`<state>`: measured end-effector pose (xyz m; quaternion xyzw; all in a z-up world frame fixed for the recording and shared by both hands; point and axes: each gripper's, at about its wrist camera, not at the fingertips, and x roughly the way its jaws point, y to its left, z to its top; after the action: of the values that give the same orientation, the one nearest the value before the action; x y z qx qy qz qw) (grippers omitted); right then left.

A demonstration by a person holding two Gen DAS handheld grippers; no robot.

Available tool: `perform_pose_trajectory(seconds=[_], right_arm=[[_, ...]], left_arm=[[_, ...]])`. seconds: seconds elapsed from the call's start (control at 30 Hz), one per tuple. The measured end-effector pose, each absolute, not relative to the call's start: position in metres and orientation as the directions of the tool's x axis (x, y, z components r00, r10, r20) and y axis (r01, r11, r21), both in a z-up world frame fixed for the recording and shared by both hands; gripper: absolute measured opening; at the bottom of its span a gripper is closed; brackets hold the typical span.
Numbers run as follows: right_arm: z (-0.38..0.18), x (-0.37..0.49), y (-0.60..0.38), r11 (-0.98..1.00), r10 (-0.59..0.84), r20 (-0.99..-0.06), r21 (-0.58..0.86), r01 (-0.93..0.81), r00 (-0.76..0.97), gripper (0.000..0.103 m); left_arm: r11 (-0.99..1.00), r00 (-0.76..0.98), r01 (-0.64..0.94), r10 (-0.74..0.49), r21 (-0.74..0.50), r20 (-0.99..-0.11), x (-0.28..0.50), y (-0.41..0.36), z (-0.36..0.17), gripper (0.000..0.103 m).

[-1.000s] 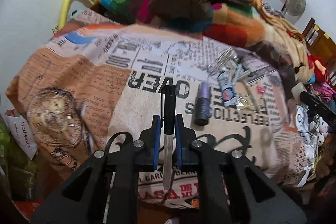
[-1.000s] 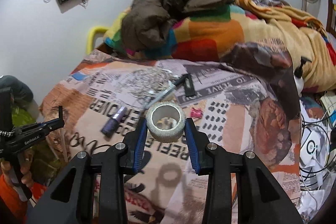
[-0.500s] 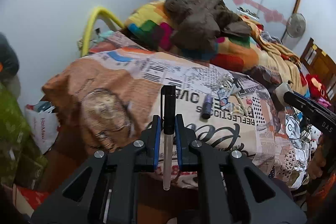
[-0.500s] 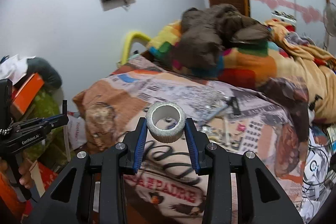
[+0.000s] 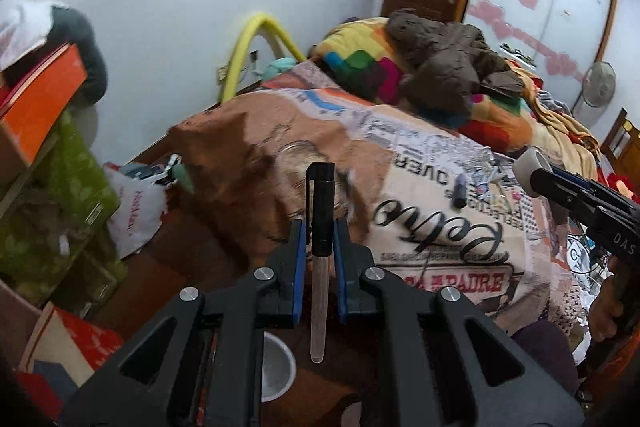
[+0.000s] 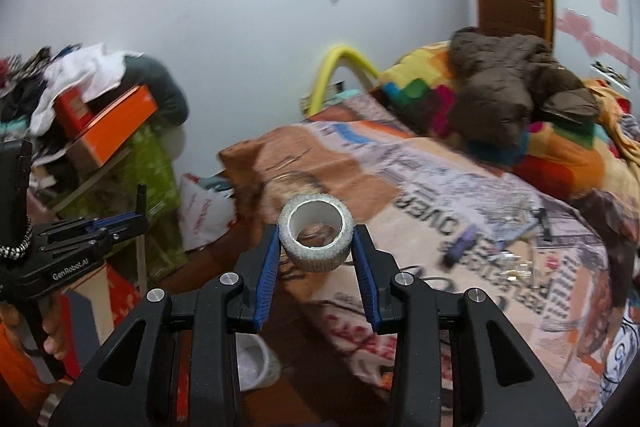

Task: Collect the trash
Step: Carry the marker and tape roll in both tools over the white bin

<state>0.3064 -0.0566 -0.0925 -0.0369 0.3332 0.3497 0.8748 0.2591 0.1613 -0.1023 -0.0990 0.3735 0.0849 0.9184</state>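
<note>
My left gripper (image 5: 320,239) is shut on a pen (image 5: 321,227) with a black cap and clear barrel, held upright over the floor before the bed's foot. My right gripper (image 6: 316,247) is shut on a grey tape roll (image 6: 316,237) with a white core, also off the bed's corner. A white bin (image 5: 276,367) stands on the floor below the left gripper; it also shows in the right wrist view (image 6: 256,359). A purple tube (image 5: 459,191) and clear wrappers (image 5: 490,171) lie on the bed. The right gripper appears in the left wrist view (image 5: 532,171).
The bed (image 5: 440,227) has a newspaper-print cover, with a colourful blanket (image 5: 360,67) and brown jacket (image 5: 440,67) at its head. A white plastic bag (image 5: 136,211), green boxes (image 5: 52,211) and an orange box (image 6: 112,131) crowd the left floor. Cables lie at the right.
Both grippers have pulled back from the bed and swung left, still holding the pen and tape roll. The floor and white bin have come into view below them.
</note>
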Motion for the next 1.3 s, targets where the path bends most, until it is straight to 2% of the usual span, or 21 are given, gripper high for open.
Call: perform_pose_trajectory(seconds=[0.17,0.47,0.9,1.07,1.3], right_arm=[[-0.107,0.287,-0.012,0.698,0.615,-0.640,0.168,-0.697,0.461,0.033],[-0.145,0.255,0.057,0.595,0.621,-0.719,0.172,-0.785,0.313,0.033],[-0.235,0.235,0.123,0.532,0.518,-0.847,0.211,-0.820,0.118,0.033],[-0.274,0.238,0.142,0.551,0.462,-0.886,0.248,-0.797,0.044,0.033],[-0.335,0.241,0.166,0.565,0.336,-0.939,0.262,-0.783,-0.072,0.033]], left_arm=[[0.950,0.695,-0.288,0.119,-0.123,-0.709,0.229,0.187,-0.119,0.012],[0.914,0.627,-0.386,0.161,-0.124,-0.762,0.182,0.217,-0.180,0.012],[0.774,0.515,-0.566,0.063,-0.284,-0.855,0.142,0.264,-0.295,0.012],[0.746,0.453,-0.604,0.034,-0.279,-0.891,0.141,0.272,-0.332,0.012],[0.685,0.367,-0.659,-0.068,-0.311,-0.928,0.147,0.280,-0.401,0.012]])
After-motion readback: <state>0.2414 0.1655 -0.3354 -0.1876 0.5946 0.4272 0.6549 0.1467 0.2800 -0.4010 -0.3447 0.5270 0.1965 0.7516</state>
